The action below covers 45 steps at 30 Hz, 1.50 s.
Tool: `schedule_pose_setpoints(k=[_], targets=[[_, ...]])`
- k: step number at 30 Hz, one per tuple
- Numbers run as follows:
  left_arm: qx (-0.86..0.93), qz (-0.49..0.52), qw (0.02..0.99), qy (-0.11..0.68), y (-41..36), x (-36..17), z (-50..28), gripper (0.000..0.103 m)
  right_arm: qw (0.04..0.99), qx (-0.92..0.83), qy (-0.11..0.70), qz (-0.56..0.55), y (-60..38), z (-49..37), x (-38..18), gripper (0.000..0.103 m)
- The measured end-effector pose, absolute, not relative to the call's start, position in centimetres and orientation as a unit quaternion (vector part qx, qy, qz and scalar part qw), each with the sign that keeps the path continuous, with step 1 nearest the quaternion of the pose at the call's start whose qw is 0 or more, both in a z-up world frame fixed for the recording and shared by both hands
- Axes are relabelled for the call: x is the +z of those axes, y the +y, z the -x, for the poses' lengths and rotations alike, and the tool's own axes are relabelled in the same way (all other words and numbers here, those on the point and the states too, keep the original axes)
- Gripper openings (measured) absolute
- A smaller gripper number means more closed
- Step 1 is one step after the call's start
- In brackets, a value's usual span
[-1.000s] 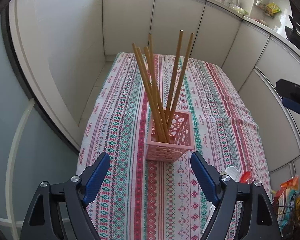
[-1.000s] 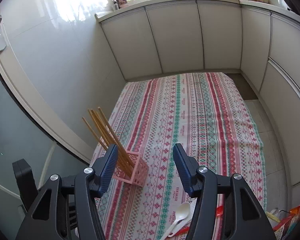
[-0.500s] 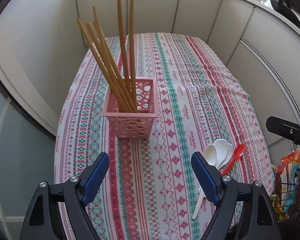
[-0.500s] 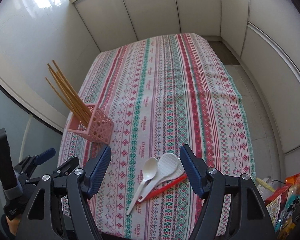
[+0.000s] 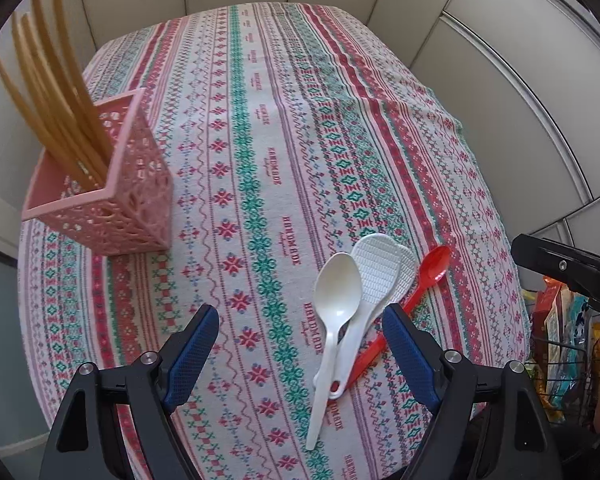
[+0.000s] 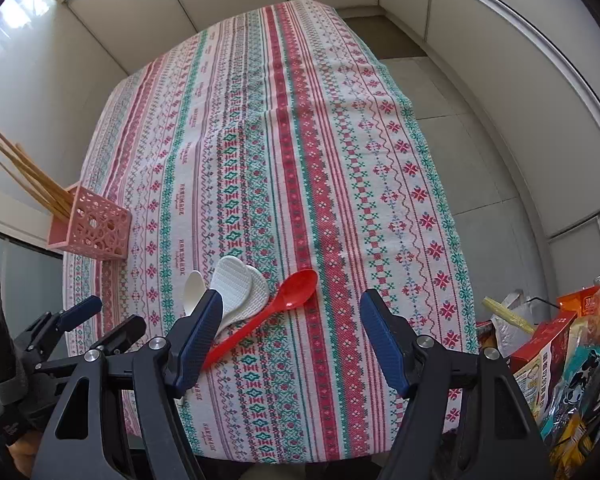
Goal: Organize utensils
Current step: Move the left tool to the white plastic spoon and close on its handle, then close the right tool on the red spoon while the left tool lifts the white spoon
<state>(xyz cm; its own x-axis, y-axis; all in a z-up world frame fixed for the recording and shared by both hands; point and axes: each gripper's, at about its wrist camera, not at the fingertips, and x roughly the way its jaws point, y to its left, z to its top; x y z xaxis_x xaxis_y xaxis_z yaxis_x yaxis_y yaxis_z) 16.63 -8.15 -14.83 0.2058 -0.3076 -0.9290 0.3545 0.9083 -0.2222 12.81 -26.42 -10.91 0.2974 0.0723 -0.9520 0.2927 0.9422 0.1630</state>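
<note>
Spoons lie in a little bunch near the front edge of the worktop (image 5: 260, 80), which is covered by a striped cloth. A white spoon (image 5: 336, 292) is on the left, a white rice paddle (image 5: 380, 268) rests against it, and a red spoon (image 6: 292, 292) lies on the right, its handle running under the white ones. A pink basket (image 5: 112, 200) with long wooden chopsticks (image 5: 56, 92) in it stands well apart, at the left side of the worktop.

A second ago the spoons could hardly be seen, and the basket filled the middle of the left view. Now both views have been tipped down and brought closer, so the spoons are seen right in front. The basket has slid off to the left. It looks like the spoons are to be picked up next and put in the basket with the chopsticks. No spoon has been lifted yet.

The left hand-held gripper (image 5: 300, 344) is pointed steeply down over the white spoon's handle, with its jaws held wide and nothing gripped. The right hand-held gripper (image 6: 292, 332) is pointed down too, above the red spoon's handle. Its jaws have been spread wider than a second ago, and nothing is pinched.
</note>
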Motion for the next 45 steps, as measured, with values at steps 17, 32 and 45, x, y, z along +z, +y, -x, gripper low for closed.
schedule_pose_setpoints(k=[17,32,45], targets=[[-0.220,-0.029,0.747,0.626,-12.3,-18.5,-18.5,0.053,0.782,-0.075,0.595,-0.169,-28.5,-12.1,-11.8,0.074],[-0.218,-0.021,0.757,0.616,-11.8,-18.1,-18.9,0.035,0.776,-0.076,0.602,-0.173,-28.7,-12.3,-12.4,0.074],[-0.219,0.010,0.815,0.537,-8.9,-11.9,-17.7,0.035,0.743,-0.064,0.632,-0.211,-29.1,-13.3,-16.0,0.074]])
